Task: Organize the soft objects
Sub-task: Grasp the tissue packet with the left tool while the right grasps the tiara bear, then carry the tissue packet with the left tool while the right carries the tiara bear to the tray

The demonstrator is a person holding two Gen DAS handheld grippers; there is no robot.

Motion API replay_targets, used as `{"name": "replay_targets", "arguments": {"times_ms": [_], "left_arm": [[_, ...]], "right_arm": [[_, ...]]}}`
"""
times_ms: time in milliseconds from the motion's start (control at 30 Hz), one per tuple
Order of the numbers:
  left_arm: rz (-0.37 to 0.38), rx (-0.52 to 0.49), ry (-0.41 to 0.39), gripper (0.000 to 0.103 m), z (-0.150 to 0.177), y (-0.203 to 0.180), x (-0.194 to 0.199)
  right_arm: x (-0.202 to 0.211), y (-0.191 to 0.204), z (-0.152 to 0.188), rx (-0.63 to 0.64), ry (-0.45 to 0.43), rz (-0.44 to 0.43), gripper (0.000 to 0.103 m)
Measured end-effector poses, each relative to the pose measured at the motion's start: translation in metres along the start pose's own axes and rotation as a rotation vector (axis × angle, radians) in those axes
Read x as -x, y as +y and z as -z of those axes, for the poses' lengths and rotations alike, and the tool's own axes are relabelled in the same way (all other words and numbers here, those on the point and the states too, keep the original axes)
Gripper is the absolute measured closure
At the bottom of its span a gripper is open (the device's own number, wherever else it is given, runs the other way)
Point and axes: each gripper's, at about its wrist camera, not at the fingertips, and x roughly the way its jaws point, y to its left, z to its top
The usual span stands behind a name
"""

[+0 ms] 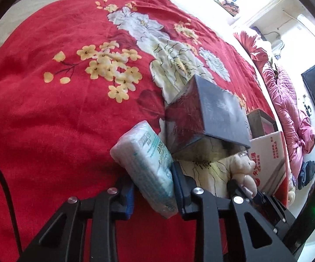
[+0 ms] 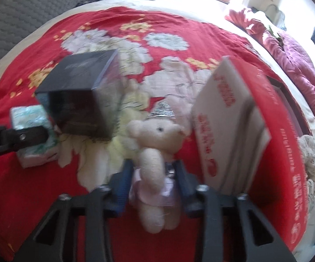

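Observation:
My left gripper (image 1: 153,185) is shut on a white and teal tissue pack (image 1: 144,166), held tilted over the red floral bedspread (image 1: 59,113). The pack also shows at the left of the right wrist view (image 2: 32,131), with the left gripper's finger across it. My right gripper (image 2: 154,170) is shut on a small cream teddy bear (image 2: 155,152) in a pink dress. The bear shows at the right in the left wrist view (image 1: 243,170). A dark cube-shaped box (image 1: 203,120) stands between the two held things, also in the right wrist view (image 2: 80,96).
A red and white cardboard box (image 2: 234,118) with open flaps stands right of the bear, also in the left wrist view (image 1: 268,155). More plush toys (image 2: 314,163) lie at its far right. A pink quilt (image 1: 288,100) is bunched along the bed's right side.

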Motion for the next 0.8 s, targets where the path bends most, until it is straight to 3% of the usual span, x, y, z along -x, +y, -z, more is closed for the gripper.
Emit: {"name": "replay_targets", "arguments": {"times_ms": [267, 467, 800], "left_arm": [[-0.038, -0.078, -0.074, 0.074, 0.011, -0.020, 0.046], [-0.011, -0.160, -0.126, 0.074, 0.018, -0.057, 0.082], [0.034, -0.319, -0.172, 0.075, 0.031, -0.151, 0.108]], "right_arm": [[0.044, -0.015, 0.000, -0.068, -0.107, -0.134, 0.074], [0.097, -0.032, -0.002, -0.103, -0.196, -0.185, 0.073], [0.174, -0.115, 0.004, -0.214, -0.321, -0.117, 0.073]]}}
